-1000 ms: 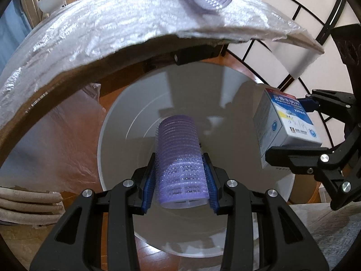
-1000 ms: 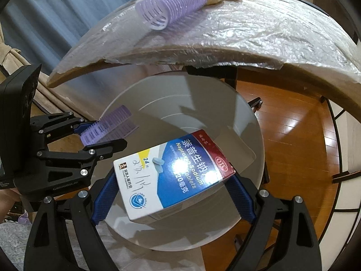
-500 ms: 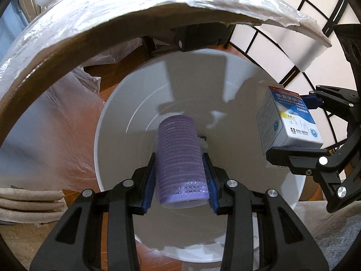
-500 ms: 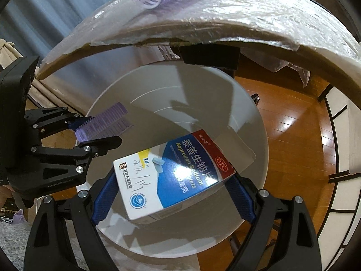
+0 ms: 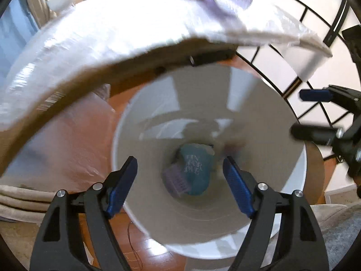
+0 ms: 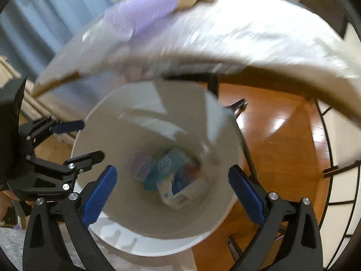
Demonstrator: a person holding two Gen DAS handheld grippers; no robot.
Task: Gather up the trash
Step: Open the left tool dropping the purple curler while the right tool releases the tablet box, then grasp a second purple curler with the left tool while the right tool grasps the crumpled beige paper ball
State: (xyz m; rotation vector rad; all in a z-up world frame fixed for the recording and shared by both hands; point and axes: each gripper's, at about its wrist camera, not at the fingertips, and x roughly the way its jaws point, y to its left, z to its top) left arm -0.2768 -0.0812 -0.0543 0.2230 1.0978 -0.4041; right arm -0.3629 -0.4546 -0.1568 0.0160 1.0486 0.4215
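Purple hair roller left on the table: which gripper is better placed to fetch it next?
Probably the left. Both the left gripper and right gripper hang open and empty over the bin, but the hair roller lies toward the table's left end.

We look steeply down from each wrist, along the tool's two fingers, into the white bin [image 5: 282,122] close below. Our left wrist view sits at the bin's left side and catches the right tool [image 5: 315,115] at its right edge; our right wrist view mirrors this over the same bin [image 6: 227,140], with the left tool [image 6: 88,140] at its left. Both share the bin's inside and the wrapped worktop [image 5: 117,45] edge above.
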